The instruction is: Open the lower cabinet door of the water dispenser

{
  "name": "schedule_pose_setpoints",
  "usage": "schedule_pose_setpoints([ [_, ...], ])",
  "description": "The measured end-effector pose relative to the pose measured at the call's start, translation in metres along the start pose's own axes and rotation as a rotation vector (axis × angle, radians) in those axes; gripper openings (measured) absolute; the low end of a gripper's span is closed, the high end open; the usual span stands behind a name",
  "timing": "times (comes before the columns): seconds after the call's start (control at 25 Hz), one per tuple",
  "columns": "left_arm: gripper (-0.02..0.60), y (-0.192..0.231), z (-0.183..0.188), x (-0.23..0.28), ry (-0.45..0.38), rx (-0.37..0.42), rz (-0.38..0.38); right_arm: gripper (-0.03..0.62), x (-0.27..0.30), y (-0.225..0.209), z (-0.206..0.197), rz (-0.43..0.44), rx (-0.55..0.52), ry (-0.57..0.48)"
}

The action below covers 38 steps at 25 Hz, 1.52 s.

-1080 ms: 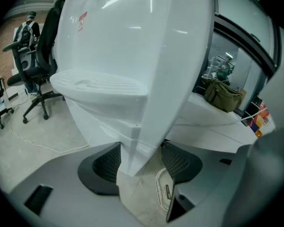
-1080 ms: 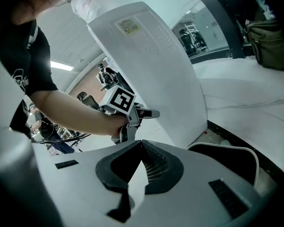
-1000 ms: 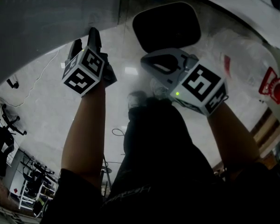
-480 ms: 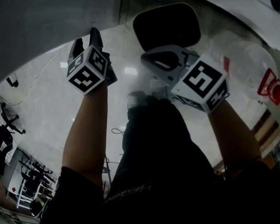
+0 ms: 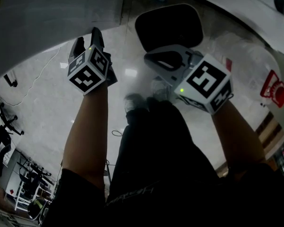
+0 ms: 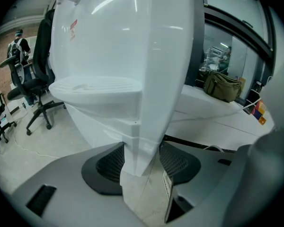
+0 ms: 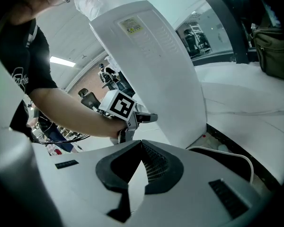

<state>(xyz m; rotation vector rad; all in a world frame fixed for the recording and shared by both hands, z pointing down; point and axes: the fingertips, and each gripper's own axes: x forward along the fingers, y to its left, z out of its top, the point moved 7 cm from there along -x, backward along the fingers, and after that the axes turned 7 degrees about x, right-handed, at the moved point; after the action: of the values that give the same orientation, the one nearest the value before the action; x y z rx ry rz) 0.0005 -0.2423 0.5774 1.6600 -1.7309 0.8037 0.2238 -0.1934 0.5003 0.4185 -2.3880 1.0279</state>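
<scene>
The white lower cabinet door (image 6: 141, 126) of the tall white plastic water dispenser (image 6: 113, 37) has its vertical edge right between the fingers (image 6: 105, 169) of my left gripper (image 6: 142, 144). Those fingers have just been closing. Both dark ribbed pads lie against the edge, one on each side, pinching it. I cannot tell whether the door is ajar. Just above these fingers juts the dispenser's white slotted drip tray (image 6: 97, 86), and below them is pale floor (image 6: 144, 200). My right gripper (image 7: 141, 144) points at the dispenser's white side without touching it. Its fingers (image 7: 115, 167) are pressed together at the tips with nothing between them. Well beyond my left fingers, to their right, lies an olive fabric bag (image 6: 222, 85). Off to their left stands a black office chair (image 6: 35, 86).
</scene>
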Motion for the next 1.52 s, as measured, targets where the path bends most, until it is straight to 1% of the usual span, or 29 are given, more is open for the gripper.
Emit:
schedule_pose_setpoints([
  [0.36, 0.235, 0.004, -0.003, 0.000, 0.009, 0.015, -0.007, 0.012, -0.003, 0.001, -0.001, 0.001, 0.021, -0.015],
  [0.56, 0.235, 0.010, -0.011, 0.003, -0.005, 0.025, -0.008, 0.012, 0.005, 0.000, -0.015, -0.021, 0.017, -0.011],
  [0.8, 0.235, 0.014, -0.021, -0.008, 0.009, 0.064, -0.026, 0.012, 0.002, 0.012, -0.015, -0.028, 0.029, -0.024],
  [1.08, 0.236, 0.028, -0.035, -0.008, 0.023, 0.114, -0.065, 0.012, 0.019, 0.027, -0.026, -0.022, -0.005, -0.025],
  [1.32, 0.235, 0.038, -0.038, -0.021, 0.057, 0.137, -0.098, 0.012, 0.023, 0.049, -0.029, -0.029, 0.008, -0.012],
  [1.52, 0.230, 0.040, -0.043, -0.029, 0.066, 0.163, -0.110, 0.012, 0.024, 0.058, -0.034, -0.026, 0.008, -0.004],
])
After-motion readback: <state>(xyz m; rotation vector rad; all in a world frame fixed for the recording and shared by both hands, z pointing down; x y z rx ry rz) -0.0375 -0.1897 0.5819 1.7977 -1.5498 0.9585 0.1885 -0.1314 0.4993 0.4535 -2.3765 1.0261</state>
